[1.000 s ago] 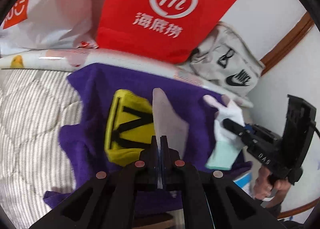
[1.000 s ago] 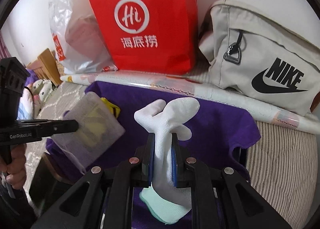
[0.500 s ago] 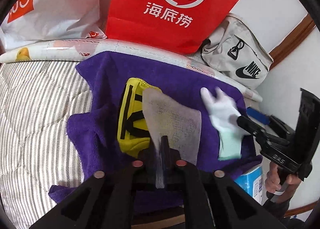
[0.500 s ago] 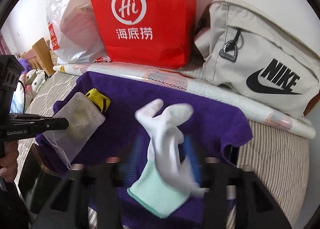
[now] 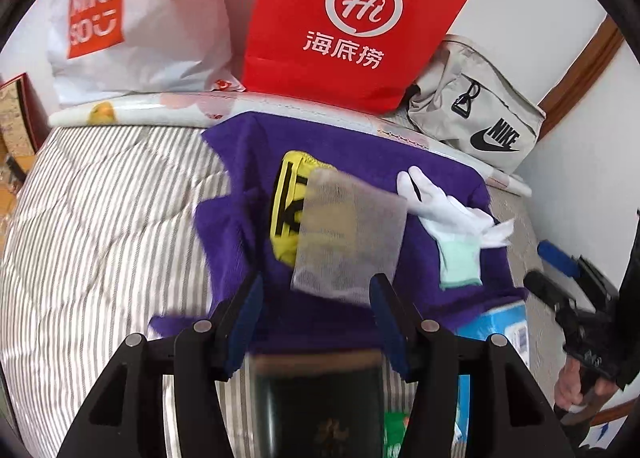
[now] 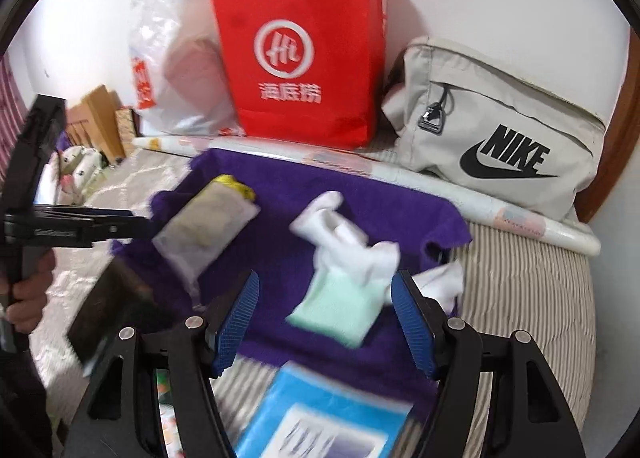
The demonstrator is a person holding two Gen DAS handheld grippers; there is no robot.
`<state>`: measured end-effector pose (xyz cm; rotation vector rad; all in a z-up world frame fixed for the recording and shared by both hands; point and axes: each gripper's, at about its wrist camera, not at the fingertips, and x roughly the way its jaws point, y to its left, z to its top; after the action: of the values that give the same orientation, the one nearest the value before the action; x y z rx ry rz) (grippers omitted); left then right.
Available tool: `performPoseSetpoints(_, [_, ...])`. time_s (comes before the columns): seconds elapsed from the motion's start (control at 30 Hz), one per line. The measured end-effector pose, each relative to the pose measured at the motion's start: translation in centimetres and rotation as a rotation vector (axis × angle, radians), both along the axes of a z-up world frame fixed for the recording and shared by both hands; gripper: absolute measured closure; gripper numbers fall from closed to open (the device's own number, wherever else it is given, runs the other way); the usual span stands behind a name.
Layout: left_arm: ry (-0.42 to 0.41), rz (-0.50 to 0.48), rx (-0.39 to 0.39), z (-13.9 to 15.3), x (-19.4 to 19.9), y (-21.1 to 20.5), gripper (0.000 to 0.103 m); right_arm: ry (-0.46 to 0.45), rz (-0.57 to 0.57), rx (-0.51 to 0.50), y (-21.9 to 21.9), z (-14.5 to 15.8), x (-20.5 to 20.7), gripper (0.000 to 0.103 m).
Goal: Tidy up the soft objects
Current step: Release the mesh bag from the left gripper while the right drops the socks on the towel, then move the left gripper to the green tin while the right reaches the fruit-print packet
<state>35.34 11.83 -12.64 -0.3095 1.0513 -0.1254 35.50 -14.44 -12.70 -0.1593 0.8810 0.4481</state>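
White glove (image 6: 352, 254) (mint cuff), mesh pouch (image 5: 348, 234) over yellow item (image 5: 286, 198), flat on purple cloth (image 5: 240, 186)

Both grippers same build: left gripper (image 5: 316, 322) and right gripper (image 6: 325, 322) have black angular frames, blue ribbed pads (image 6: 412, 324) on the fingers, and silver round screws at the linkage pivots. Small white lettering along the left gripper's side bar, unreadable. Bare hand (image 6: 28, 298) wraps its black handle.
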Motion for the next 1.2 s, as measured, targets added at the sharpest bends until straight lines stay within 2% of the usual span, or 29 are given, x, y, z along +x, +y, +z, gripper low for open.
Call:
performPoseSetpoints(0.2, [-0.001,0.017,-0.025,0.5,-4.0,0.7,0.05,0.043,0.043,0.04,0.8,0.0,-5.5,0.033])
performPoseSetpoints(0.33, [-0.002,0.027,-0.033,0.6,-6.7,1.3,0.048,0.108,0.089,0.07,2.0,-1.0,-9.4,0.033])
performPoseSetpoints(0.53, [-0.018,0.039,-0.071,0.3,-10.4,2.5,0.047,0.133,0.141,0.002,4.1,-2.5,-12.9,0.033])
performPoseSetpoints(0.7, [-0.032,0.037,-0.1,-0.3,-11.8,2.7,0.045,0.174,0.163,-0.034,5.4,-4.1,-13.6,0.033])
performPoseSetpoints(0.9, [-0.004,0.019,-0.133,-2.1,-11.9,2.7,0.045,0.222,0.155,-0.114,6.8,-6.5,-13.2,0.033])
performPoseSetpoints(1.07, [0.008,0.009,-0.186,-3.0,-11.8,2.9,0.045,0.257,0.127,-0.101,6.8,-6.8,-12.5,0.033])
performPoseSetpoints(1.2, [0.015,0.0,-0.189,-3.4,-12.0,2.8,0.045,0.248,0.132,-0.111,7.2,-6.9,-12.7,0.034])
